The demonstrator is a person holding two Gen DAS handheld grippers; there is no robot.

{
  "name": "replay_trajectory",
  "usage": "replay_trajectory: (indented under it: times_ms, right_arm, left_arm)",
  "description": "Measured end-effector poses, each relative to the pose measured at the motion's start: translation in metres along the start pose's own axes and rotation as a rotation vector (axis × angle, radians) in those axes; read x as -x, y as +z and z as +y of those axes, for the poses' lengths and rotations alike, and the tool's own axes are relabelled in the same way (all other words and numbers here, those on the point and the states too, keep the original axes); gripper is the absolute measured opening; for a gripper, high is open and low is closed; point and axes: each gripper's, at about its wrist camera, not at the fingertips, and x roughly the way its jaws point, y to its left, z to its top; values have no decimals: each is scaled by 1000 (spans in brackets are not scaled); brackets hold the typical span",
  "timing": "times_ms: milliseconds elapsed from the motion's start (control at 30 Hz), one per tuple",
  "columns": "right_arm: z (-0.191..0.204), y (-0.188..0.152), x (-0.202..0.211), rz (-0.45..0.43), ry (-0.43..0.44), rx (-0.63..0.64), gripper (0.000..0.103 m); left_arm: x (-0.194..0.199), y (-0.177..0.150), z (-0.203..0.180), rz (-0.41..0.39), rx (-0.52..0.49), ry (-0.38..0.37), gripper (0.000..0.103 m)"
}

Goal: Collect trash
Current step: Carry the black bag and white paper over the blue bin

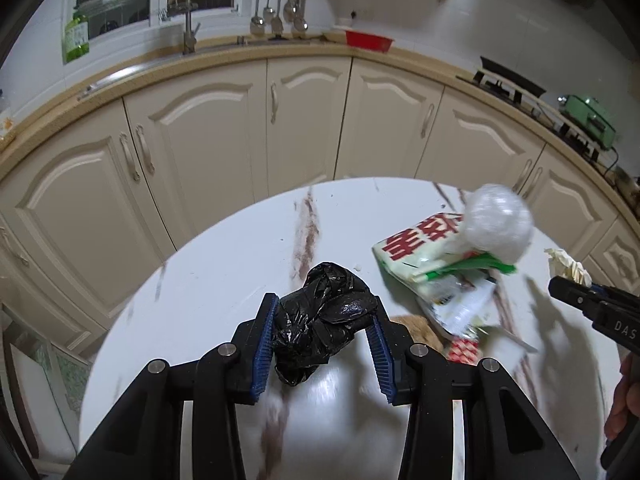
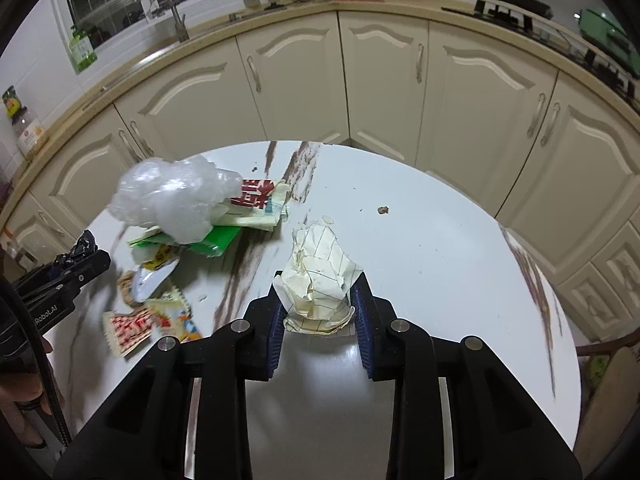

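My left gripper [image 1: 322,320] is shut on a crumpled black plastic bag [image 1: 324,316], held above the white round table [image 1: 224,280]. My right gripper [image 2: 318,304] is shut on a crumpled ball of lined cream paper [image 2: 320,280] over the table [image 2: 440,260]. Between them lies a pile of trash: a clear plastic wad [image 1: 498,222] [image 2: 172,200] on a red-and-white packet [image 1: 420,240] [image 2: 252,196] with green wrappers [image 2: 216,240], and small snack wrappers [image 2: 132,330] [image 1: 464,350]. The right gripper shows in the left view [image 1: 576,292], the left gripper in the right view [image 2: 80,264].
Cream kitchen cabinets [image 1: 304,120] curve behind the table under a beige counter with a sink tap [image 1: 188,36], a red tub [image 1: 368,40] and a stove [image 1: 508,80]. Crumbs [image 2: 383,210] lie on the table. A chair [image 2: 608,360] stands at right.
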Motion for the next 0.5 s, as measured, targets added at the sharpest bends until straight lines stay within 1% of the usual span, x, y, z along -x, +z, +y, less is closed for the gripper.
replay_trajectory:
  times_ms: [67, 133, 300, 500]
  right_arm:
    - [-2, -5, 15, -17, 10, -8, 29]
    - [-4, -10, 28, -31, 19, -16, 29]
    - [-9, -29, 77, -94, 57, -35, 29]
    - [-8, -56, 143, -182, 92, -35, 29]
  left_arm:
    - [16, -8, -5, -24, -4, 3, 39]
    - [38, -24, -8, -45, -5, 4, 39]
    - [82, -44, -26, -104, -17, -12, 39]
    - [145, -82, -65, -178, -60, -30, 39]
